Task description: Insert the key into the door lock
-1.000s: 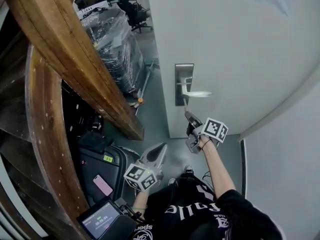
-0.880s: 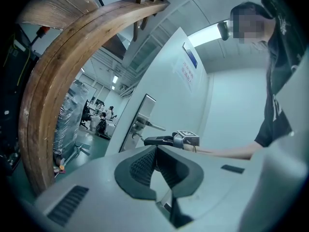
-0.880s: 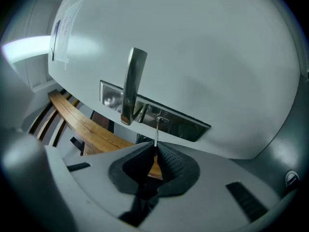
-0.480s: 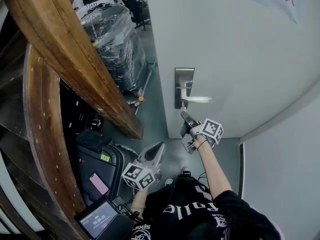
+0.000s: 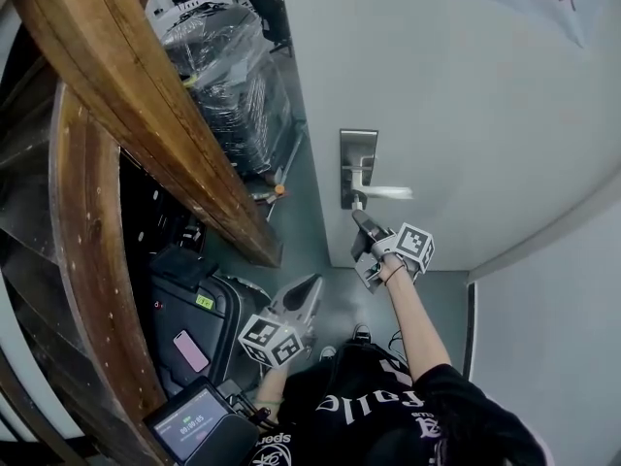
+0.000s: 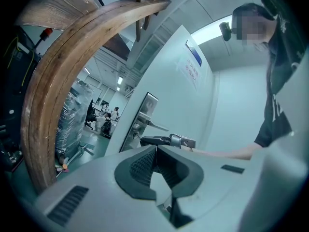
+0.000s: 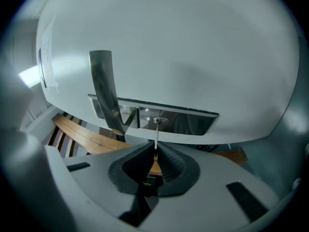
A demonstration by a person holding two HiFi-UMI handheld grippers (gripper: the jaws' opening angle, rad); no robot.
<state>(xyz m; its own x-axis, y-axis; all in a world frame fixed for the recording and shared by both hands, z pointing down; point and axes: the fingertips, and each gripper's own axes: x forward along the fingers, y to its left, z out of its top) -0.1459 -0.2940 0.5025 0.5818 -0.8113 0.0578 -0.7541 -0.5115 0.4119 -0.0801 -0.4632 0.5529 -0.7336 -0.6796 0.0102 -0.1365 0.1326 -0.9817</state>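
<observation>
**Key Meets Lock at Pale Door**

The right gripper is pinching one thin key between closed fingers. The blade is standing straight out from their tips and reaching the keyhole in the single steel lock plate, just beside the lone lever handle on the door. How deep the key is sitting cannot be told. The left gripper is hanging low and well apart, fingers pressed together on nothing.
</observation>
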